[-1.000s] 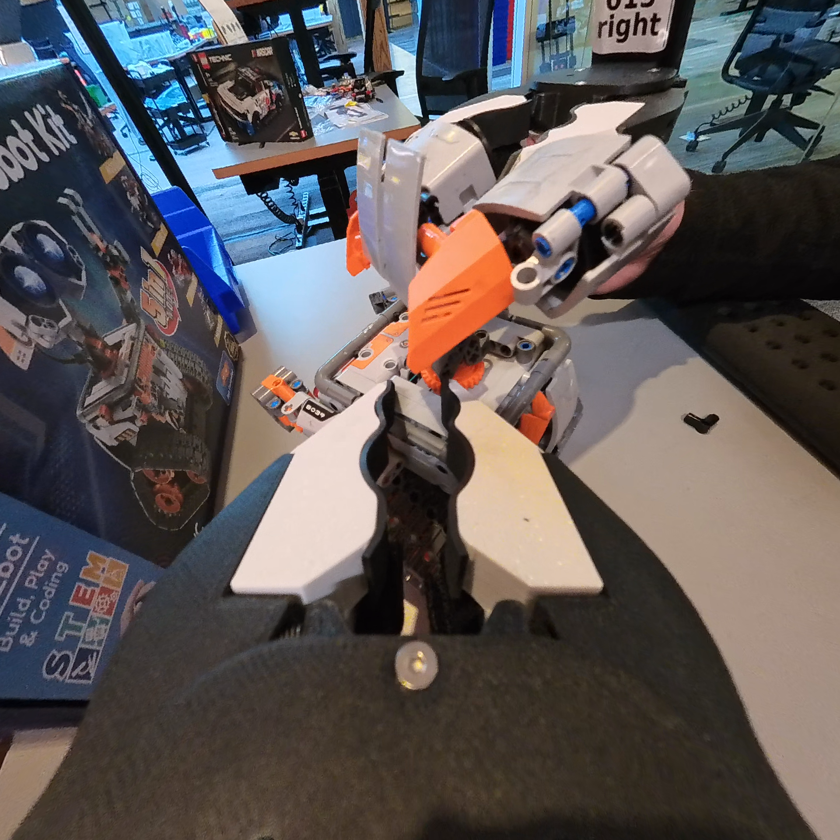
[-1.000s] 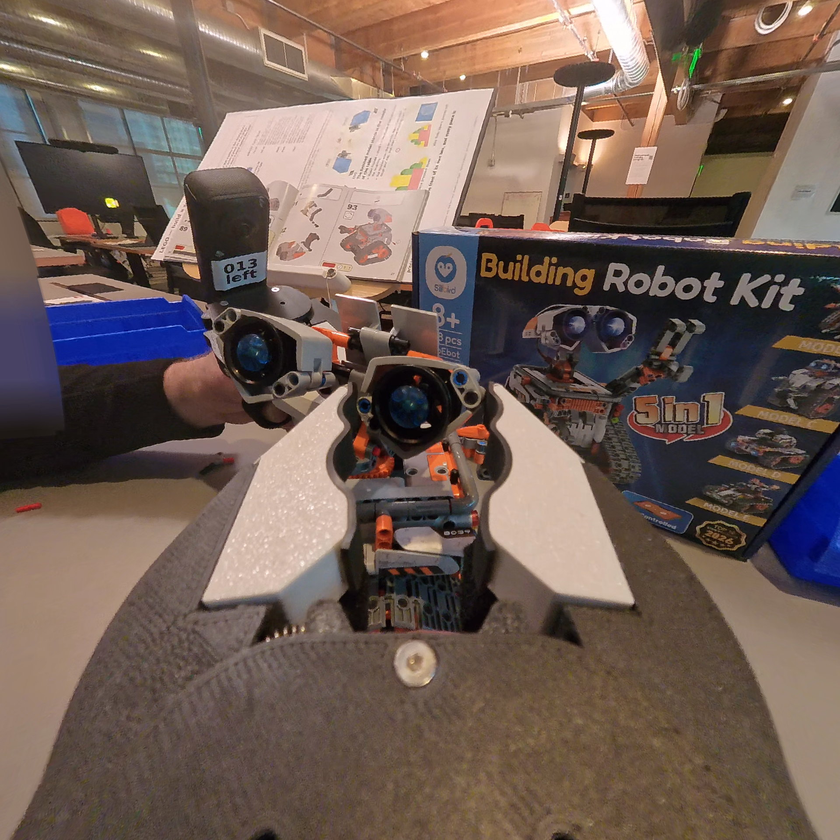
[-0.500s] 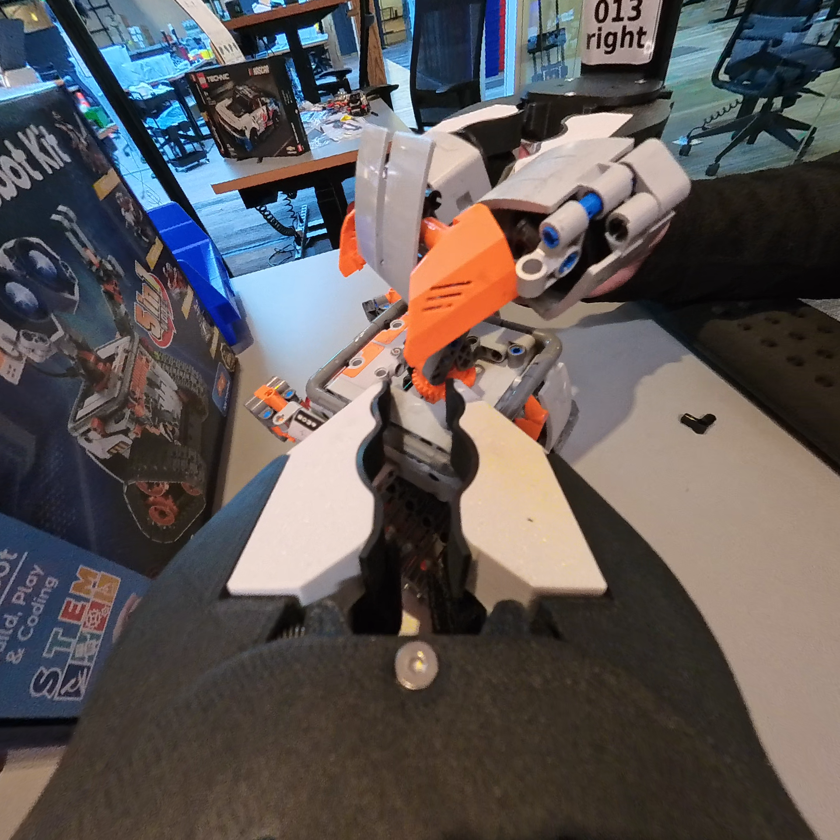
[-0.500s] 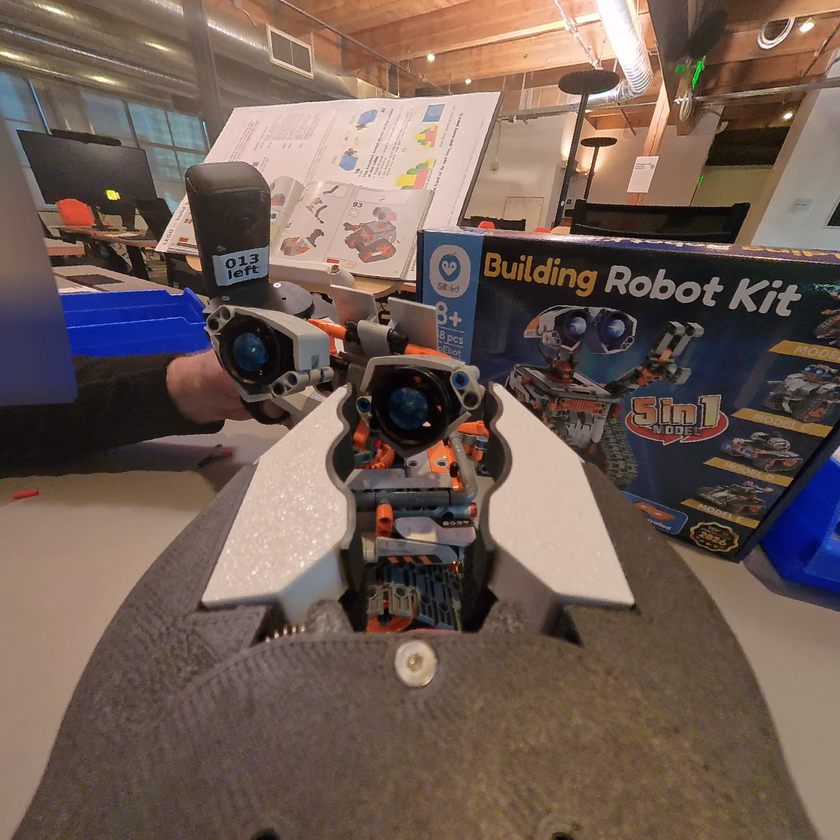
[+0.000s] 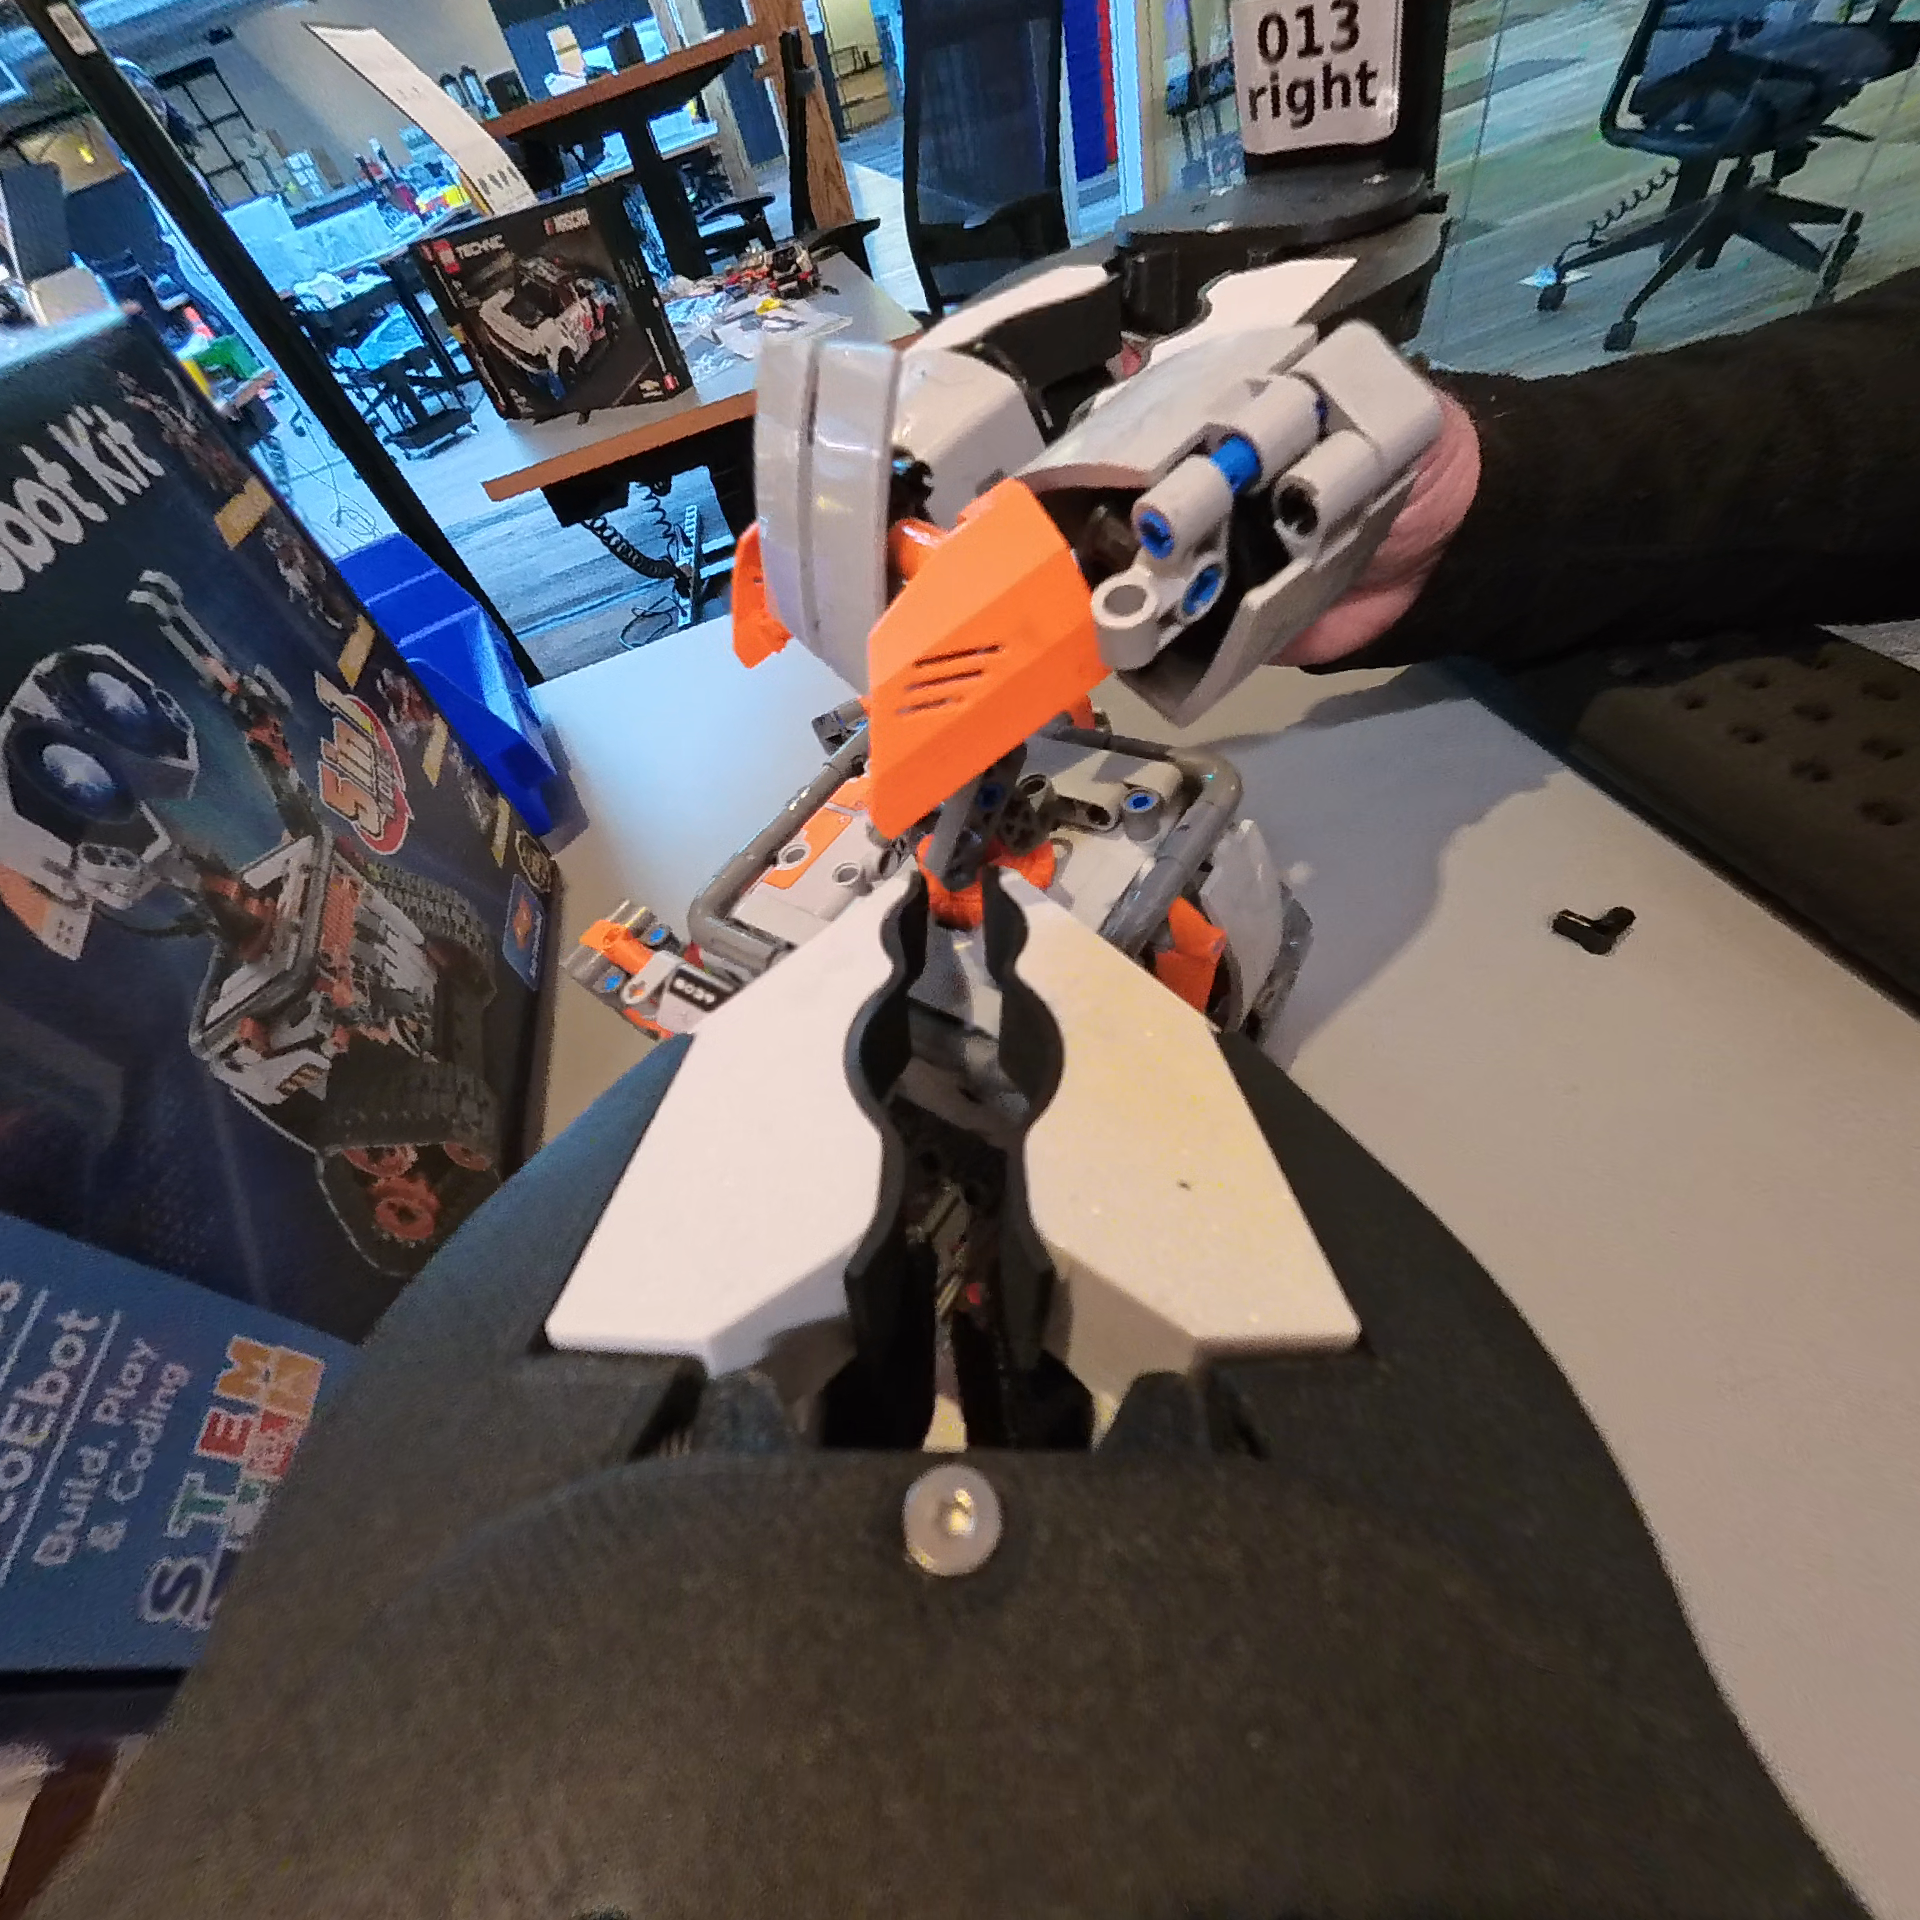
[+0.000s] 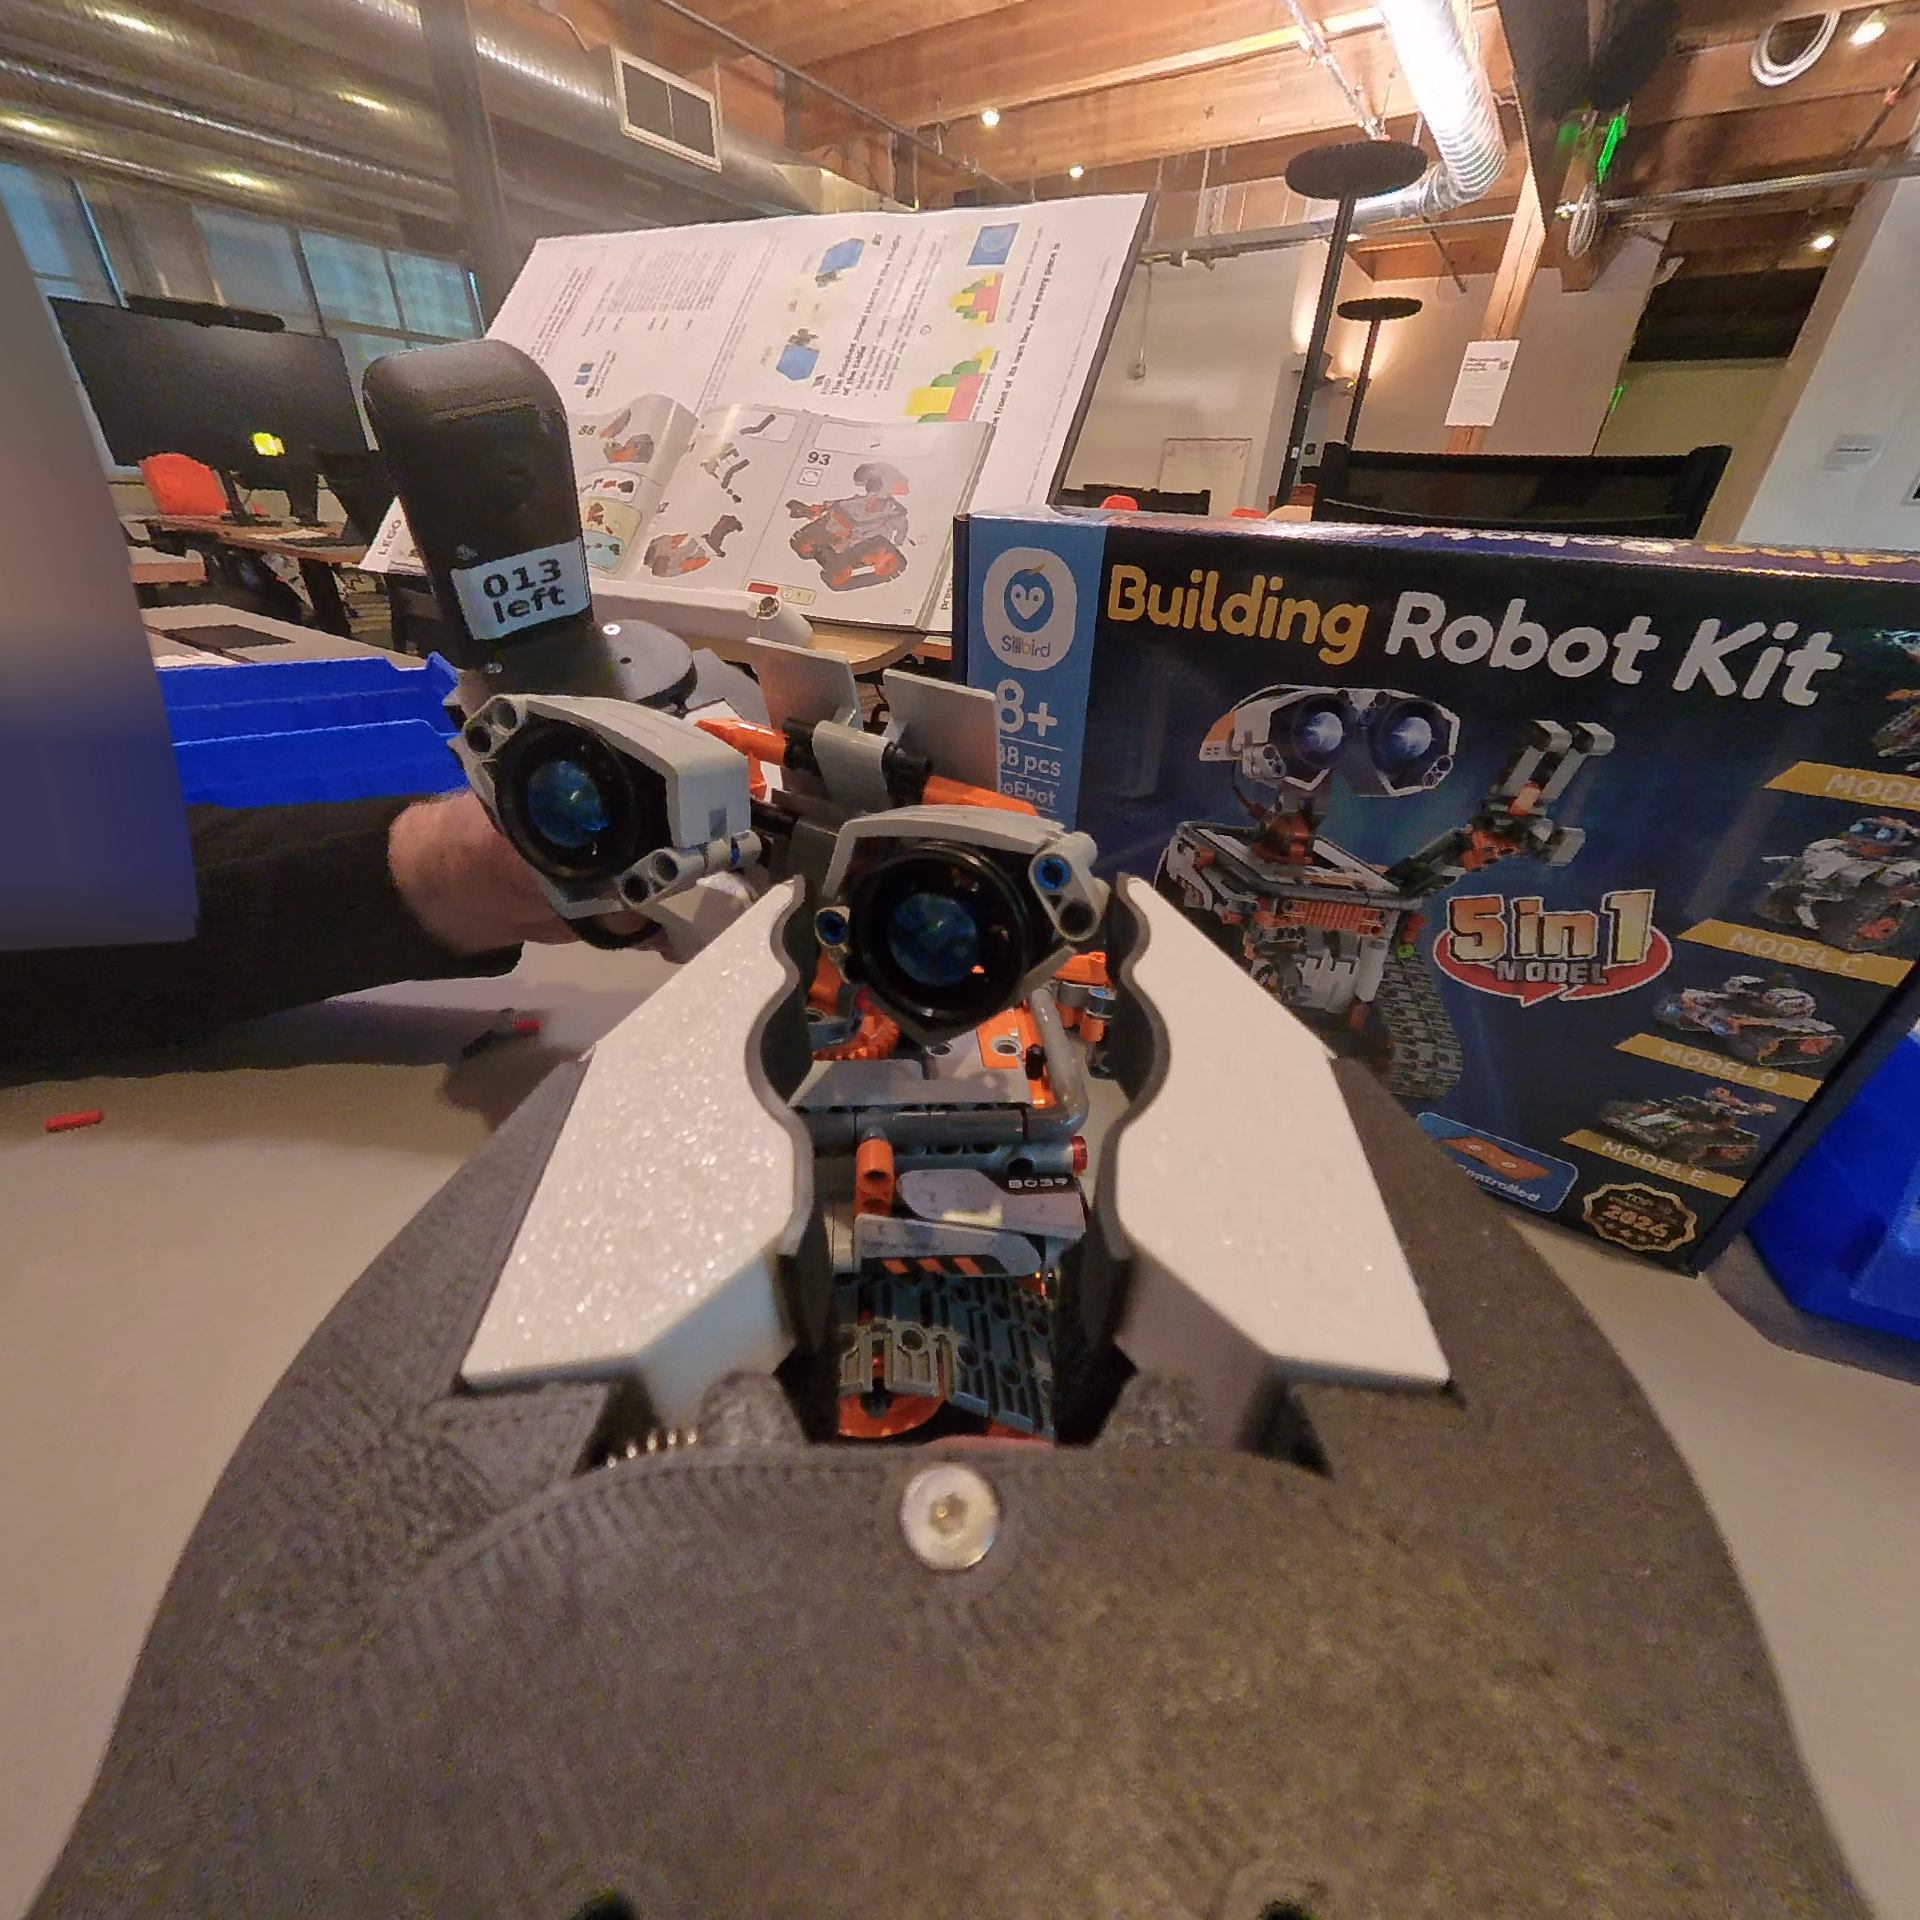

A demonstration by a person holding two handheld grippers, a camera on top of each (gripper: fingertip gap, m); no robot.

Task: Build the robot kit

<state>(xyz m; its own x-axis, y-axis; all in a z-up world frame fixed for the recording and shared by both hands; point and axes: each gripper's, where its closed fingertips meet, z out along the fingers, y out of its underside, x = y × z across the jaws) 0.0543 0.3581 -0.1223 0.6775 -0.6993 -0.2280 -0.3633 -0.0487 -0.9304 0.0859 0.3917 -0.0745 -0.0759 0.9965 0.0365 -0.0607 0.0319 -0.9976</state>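
A brick-built robot model point(image 5: 966, 831) in grey and orange stands on the pale desk point(image 5: 1558, 1195) between the two grippers. The left gripper point(image 5: 951, 914) has its white fingers point(image 5: 769, 1122) drawn narrow around the rear of the model's body, low down by an orange gear, with grey parts caught in the slot between them. The right gripper point(image 6: 951, 914) comes at the model from the front; its fingers point(image 6: 665, 1132) sit at a middling gap on either side of the body, and whether they press on it cannot be told. Right at its fingertips is one of the model's two lens eyes point(image 6: 930, 925); the other eye point(image 6: 566, 805) sticks out to the side. From the left wrist view the head leans over the body, with an orange panel point(image 5: 977, 665) below grey tubes with blue pins. A hand point(image 5: 1403, 561) in a dark sleeve holds the right gripper behind the head. A dark blue kit box point(image 6: 1455, 852) stands just beside the model, an open instruction booklet point(image 6: 800, 509) is propped on a stand behind, and blue bins point(image 6: 301, 727) sit on the desk. A small black peg point(image 5: 1590, 925) lies apart on the desk, and a red piece point(image 6: 73, 1120) lies farther off.
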